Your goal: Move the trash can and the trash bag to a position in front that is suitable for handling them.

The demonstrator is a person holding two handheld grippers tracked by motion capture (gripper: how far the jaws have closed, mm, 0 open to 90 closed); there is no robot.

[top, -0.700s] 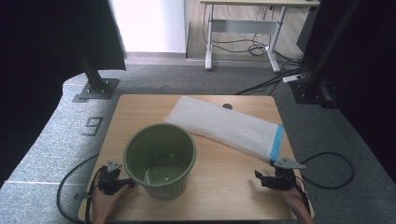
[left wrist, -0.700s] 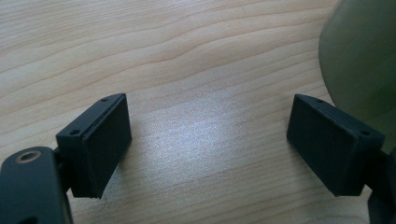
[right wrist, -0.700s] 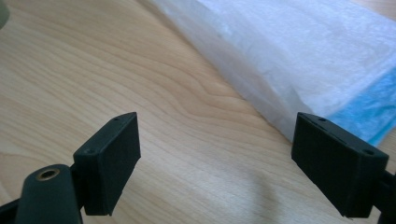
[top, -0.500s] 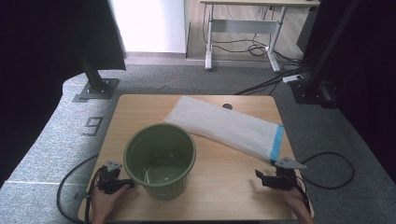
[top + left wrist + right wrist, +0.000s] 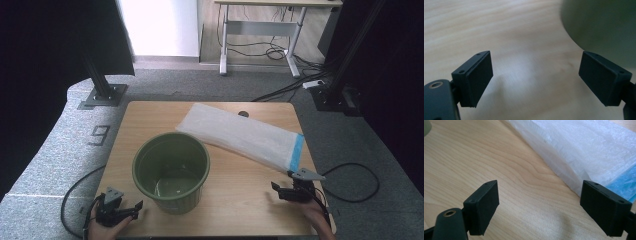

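So you've got the green bucket sitting upright near the front-middle of the wooden counter, and the white plastic bag with its blue end strip lying flat behind it, running off toward your right. Your left hand-held gripper is down at the near-left corner, just beside the bucket's base but not touching it. In the left gripper view its jaws are spread wide with only bare counter between them, and the bucket's wall is close by the one on the right. Your right hand-held gripper sits at the near-right, near the bag's blue end, also wide open and holding nothing.
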